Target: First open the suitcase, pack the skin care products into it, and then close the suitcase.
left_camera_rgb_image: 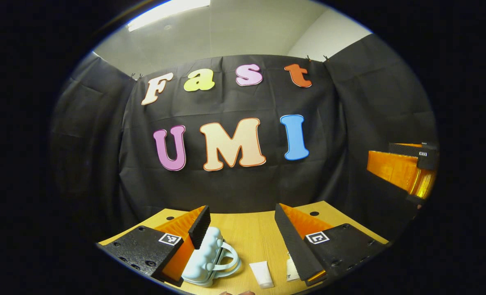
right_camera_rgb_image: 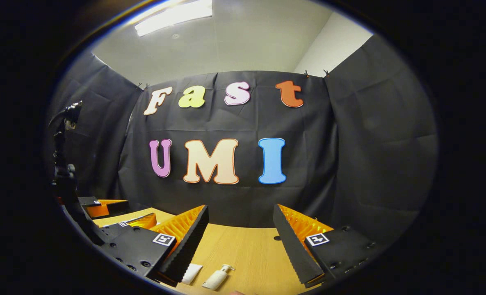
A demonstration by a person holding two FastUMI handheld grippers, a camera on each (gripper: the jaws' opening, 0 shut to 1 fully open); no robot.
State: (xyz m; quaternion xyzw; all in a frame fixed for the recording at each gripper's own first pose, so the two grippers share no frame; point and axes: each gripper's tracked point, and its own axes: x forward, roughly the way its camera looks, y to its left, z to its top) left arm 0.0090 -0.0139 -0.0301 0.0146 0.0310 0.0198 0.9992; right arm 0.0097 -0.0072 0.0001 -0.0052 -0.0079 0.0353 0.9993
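Note:
In the left gripper view my left gripper [left_camera_rgb_image: 240,223] is open above the wooden table [left_camera_rgb_image: 247,235], holding nothing. A small pale blue ribbed suitcase [left_camera_rgb_image: 206,258] with a loop handle sits just by its left finger, partly hidden by it, and looks closed. A white tube [left_camera_rgb_image: 262,274] lies right of the case, and another white product [left_camera_rgb_image: 292,270] peeks out from behind the right finger. In the right gripper view my right gripper [right_camera_rgb_image: 240,223] is also open and empty. Below it lie a white tube [right_camera_rgb_image: 191,273] and a white pump bottle [right_camera_rgb_image: 217,278].
The right gripper [left_camera_rgb_image: 407,168] appears raised at the right edge of the left gripper view. The left gripper [right_camera_rgb_image: 115,215] appears at the lower left of the right gripper view, beside a dark stand [right_camera_rgb_image: 62,164]. Black cloth walls close in the table's far side.

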